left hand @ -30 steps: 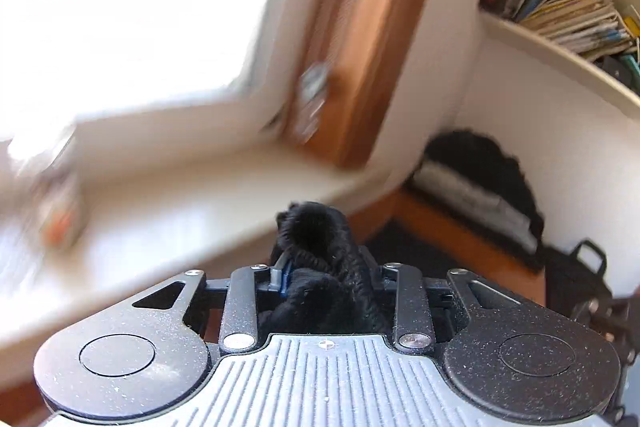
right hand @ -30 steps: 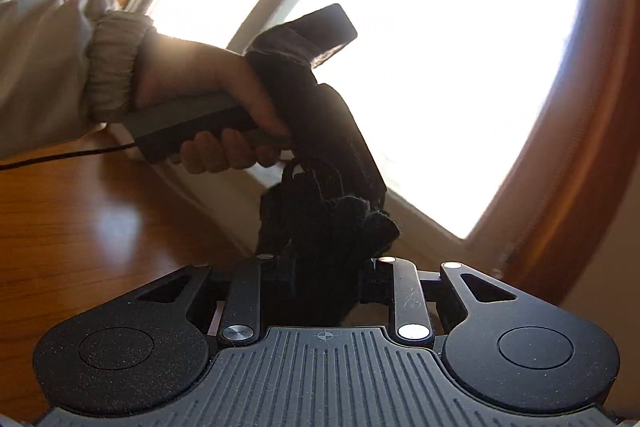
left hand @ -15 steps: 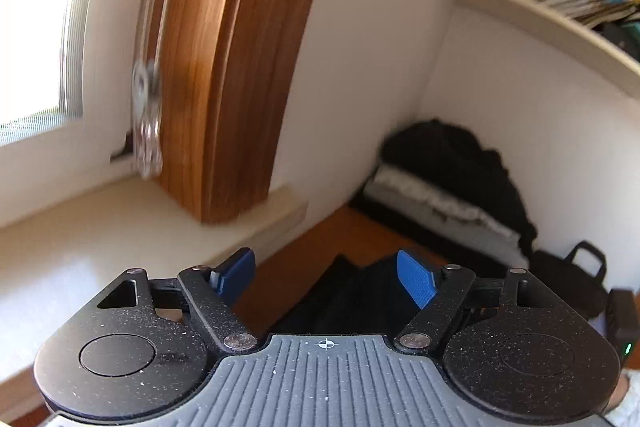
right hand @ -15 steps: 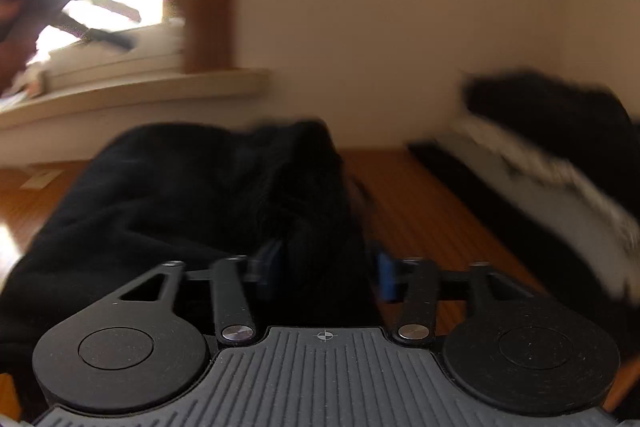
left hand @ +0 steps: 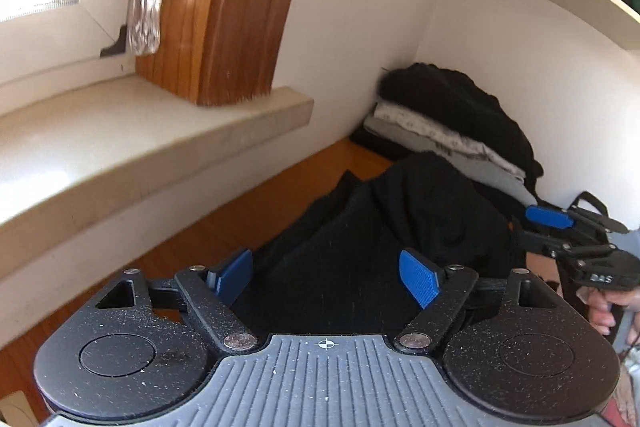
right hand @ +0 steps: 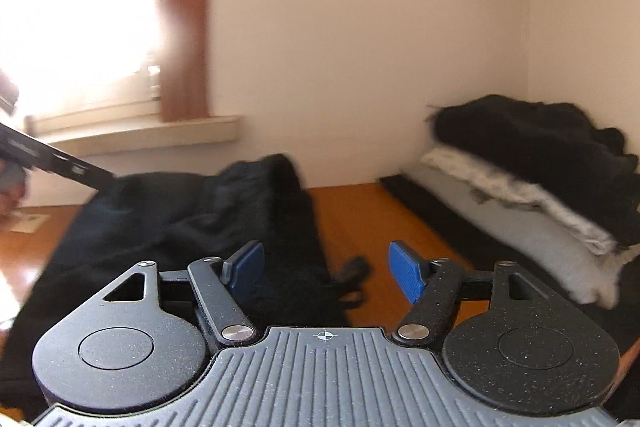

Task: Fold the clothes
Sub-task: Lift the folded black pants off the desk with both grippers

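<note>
- The left claw (left hand: 326,277) is standing wide with nothing pressed between its blue pads (left hand: 418,283); its jaws have just been opening, and the black garment (left hand: 384,227) is lying loose on the wooden floor (left hand: 240,223) below and ahead of it
- The right claw (right hand: 326,271) is also gaping, its jaws having just been opening too; the garment's edge is sitting under the left pad only, with bare floor showing beneath the rest of the gap
- The cloth is looking bunched and humped rather than flat, so any fold started now is likely trapping creases or doubling a hidden layer
- A dark tab or cord (right hand: 354,269) is trailing off the garment's edge near the right claw; a blind pinch is at risk of catching that alone and dragging the piece askew
- Black fabric is giving little contrast, so hems and corners are hard to pick out, and the claws may be closing on mismatched points
- The stack of folded clothes (right hand: 532,187) against the wall is lying near; a wide sweep is liable to be nudging or toppling it
- The right claw is appearing in the left wrist view (left hand: 560,231) just past the garment, so both moving inward together are risking a clash
</note>
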Demonstrator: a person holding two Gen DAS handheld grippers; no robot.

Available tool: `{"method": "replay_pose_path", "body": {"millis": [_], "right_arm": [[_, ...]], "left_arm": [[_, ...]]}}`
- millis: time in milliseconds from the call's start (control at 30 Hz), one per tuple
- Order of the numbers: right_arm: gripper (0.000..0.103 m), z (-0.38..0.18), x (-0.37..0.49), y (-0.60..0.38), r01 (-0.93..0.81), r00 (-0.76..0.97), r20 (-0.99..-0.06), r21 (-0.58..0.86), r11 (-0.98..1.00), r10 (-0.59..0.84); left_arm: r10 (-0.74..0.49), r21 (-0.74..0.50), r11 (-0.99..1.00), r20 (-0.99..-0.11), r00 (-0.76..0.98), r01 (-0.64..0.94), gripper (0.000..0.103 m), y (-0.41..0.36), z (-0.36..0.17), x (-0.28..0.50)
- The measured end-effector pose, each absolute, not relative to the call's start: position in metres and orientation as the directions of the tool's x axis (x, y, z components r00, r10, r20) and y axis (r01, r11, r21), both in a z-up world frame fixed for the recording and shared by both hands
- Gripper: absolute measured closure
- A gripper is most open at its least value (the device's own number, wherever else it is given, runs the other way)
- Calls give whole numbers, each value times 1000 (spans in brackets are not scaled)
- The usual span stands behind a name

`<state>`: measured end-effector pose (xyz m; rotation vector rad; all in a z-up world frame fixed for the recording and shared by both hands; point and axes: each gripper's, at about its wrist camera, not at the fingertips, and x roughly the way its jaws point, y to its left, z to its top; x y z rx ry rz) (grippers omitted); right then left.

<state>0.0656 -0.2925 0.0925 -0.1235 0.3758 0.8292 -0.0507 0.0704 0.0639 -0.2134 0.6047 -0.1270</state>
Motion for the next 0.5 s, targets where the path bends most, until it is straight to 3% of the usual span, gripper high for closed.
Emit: {"method": "replay_pose_path", "body": {"millis": [100,167,200,300,400,500], "right_arm": [[34,86,62,-277,-761,594,-430,-28,648,680],[47,79,67,-272,-751,620,-445,-99,653,646],[60,76,73,-273,-745,626,-452,-108,658,635],[65,71,94,-280,-729,648,-447,-129,672,616],[65,71,115,-279,-689,694,-434,-170,704,575],[56,75,135,-284,-672,699,-439,-133,729,564]], "left_arm": [[-179,-227,972,-554,813,59,20,68,56,-53],[-179,-223,973,-557,811,61,20,68,54,-54],[-177,-221,973,-558,811,60,20,68,53,-55],[-192,-232,970,-560,806,71,20,68,54,-59],[-204,-231,969,-557,805,86,20,66,55,-63],[-213,-238,967,-550,808,94,20,64,53,-67]]}}
